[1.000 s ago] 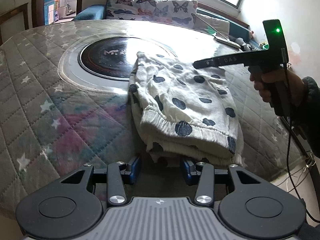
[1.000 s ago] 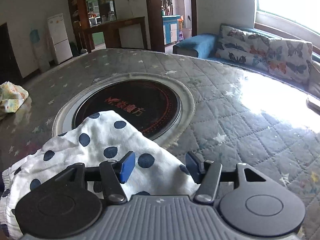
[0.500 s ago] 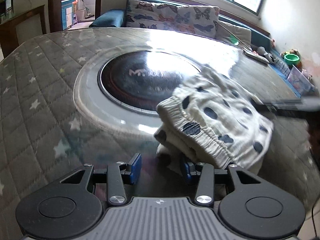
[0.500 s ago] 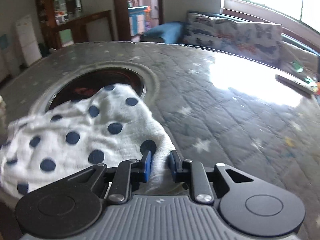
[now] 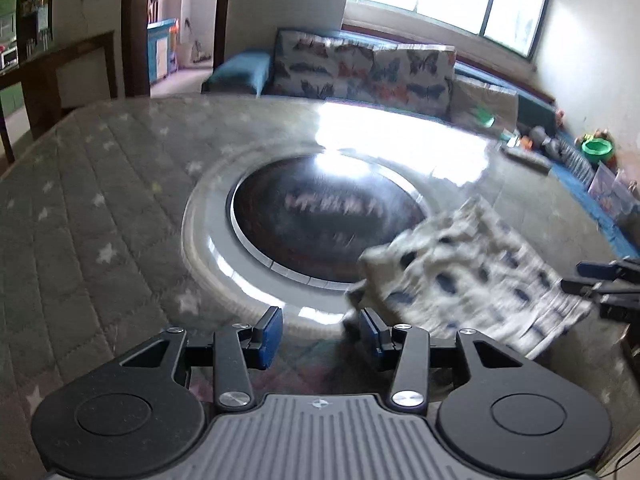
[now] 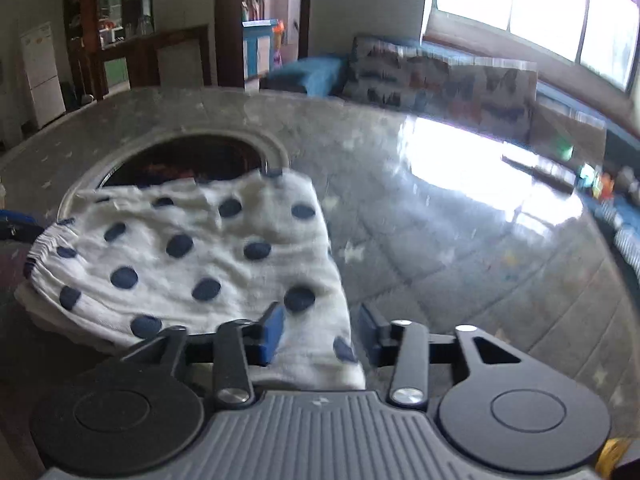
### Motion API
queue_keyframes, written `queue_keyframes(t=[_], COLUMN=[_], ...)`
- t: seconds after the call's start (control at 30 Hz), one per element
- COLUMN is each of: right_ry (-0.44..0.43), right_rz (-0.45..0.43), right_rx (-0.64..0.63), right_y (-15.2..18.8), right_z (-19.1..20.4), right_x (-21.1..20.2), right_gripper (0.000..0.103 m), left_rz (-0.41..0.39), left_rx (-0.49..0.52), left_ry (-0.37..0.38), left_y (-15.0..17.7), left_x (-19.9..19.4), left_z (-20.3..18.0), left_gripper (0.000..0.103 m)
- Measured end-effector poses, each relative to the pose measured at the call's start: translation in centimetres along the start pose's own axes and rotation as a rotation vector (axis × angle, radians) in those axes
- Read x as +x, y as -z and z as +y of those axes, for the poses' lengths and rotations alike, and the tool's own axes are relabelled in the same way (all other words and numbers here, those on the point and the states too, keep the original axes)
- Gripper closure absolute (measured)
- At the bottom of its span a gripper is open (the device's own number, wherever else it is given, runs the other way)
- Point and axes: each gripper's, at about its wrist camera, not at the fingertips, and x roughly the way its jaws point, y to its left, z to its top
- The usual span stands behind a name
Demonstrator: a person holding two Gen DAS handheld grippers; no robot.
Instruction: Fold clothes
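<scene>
A folded white garment with navy dots (image 6: 192,256) lies on the round table (image 6: 440,272), partly over the black centre disc (image 5: 320,216). My right gripper (image 6: 320,334) is open, and the garment's near corner lies between and under its blue pads. In the left wrist view the same garment (image 5: 460,276) is blurred and sits right of my left gripper (image 5: 319,336). That gripper is open and holds nothing; its right pad (image 5: 370,334) is close to the cloth's edge. The right gripper's fingers (image 5: 600,280) show at the garment's far side.
The table has a quilted star-pattern cover under a shiny top. A remote-like object (image 5: 524,156) lies near its far right edge. Behind it stands a sofa with butterfly cushions (image 5: 360,68). A white fridge (image 6: 40,76) and dark wooden furniture (image 6: 140,60) stand at the back left.
My right gripper was shut on the garment's edge half a second ago and now stands open. The left gripper has swung left, so the garment now lies off to its right.
</scene>
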Motion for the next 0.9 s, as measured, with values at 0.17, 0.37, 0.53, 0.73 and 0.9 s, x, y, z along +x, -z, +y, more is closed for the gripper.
queue_keyframes(t=[0.17, 0.37, 0.53, 0.73, 0.9], right_ry=[-0.118, -0.175, -0.199, -0.214, -0.224], right_rz=[-0.069, -0.098, -0.108, -0.110, -0.101], right_rx=[-0.085, -0.170, -0.220, -0.260, -0.242], right_y=[-1.0, -0.6, 0.1, 1.3, 1.7], right_z=[3.5, 7.0, 9.1, 11.0, 10.1], right_x=[-1.0, -0.4, 0.4, 1.2, 1.2], right_gripper=[0.050, 0.054, 0.054, 0.054, 0.054], left_rz=[-0.035, -0.001, 0.014, 0.040, 0.026], left_rx=[0.053, 0.054, 0.033, 0.011, -0.008], left_ry=[0.101, 0.207, 0.234, 0.170, 0.151], left_y=[-1.9, -3.5, -3.3, -2.6, -3.0], left_x=[0.1, 3.3, 4.9, 6.7, 6.8], left_z=[-3.0, -5.6, -5.8, -4.9, -4.6], left_gripper=[0.057, 0.058, 0.058, 0.059, 0.059])
